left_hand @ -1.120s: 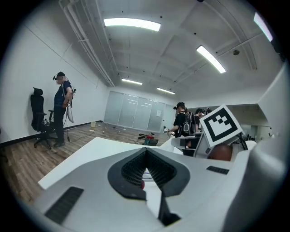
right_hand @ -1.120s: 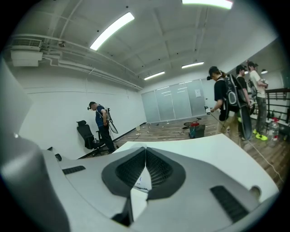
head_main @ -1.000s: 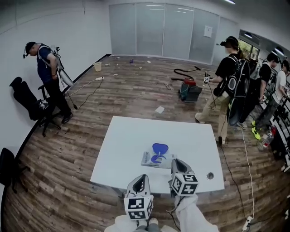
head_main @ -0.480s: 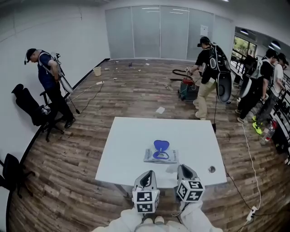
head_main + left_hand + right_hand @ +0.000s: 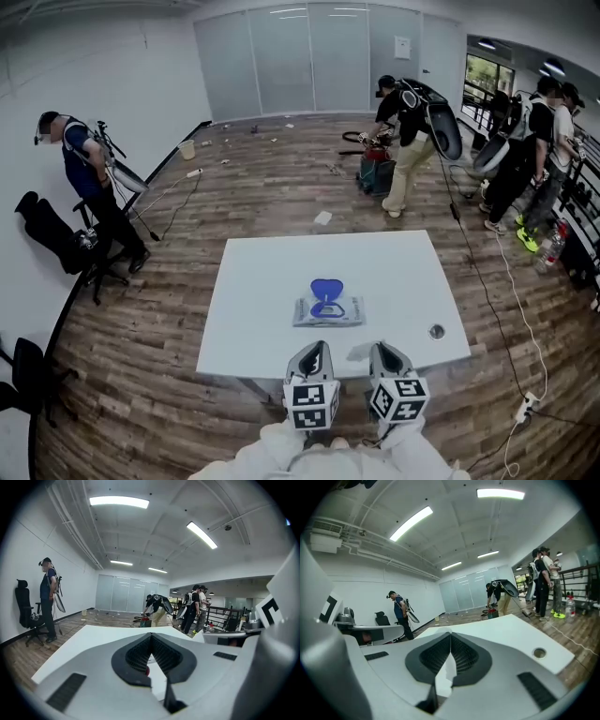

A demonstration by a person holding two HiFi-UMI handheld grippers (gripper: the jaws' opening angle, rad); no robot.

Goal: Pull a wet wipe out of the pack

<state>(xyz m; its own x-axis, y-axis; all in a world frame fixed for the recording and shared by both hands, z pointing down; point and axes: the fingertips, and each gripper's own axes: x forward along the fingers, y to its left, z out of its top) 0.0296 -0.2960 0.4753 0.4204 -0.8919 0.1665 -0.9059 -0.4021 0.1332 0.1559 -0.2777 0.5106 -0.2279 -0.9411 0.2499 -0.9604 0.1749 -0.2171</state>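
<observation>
A wooden floor (image 5: pixel 272 187), strewn with scraps too small to identify, surrounds the white desk (image 5: pixel 253 291). The wet wipe pack (image 5: pixel 328 311) lies near the desk's middle, blue lid (image 5: pixel 326 288) raised, its print unreadable and the pack itself hidden in both gripper views. At the near edge the left tool (image 5: pixel 317 349) and right tool (image 5: pixel 382 349) hover clenched and empty, the arms behind them cut off.
</observation>
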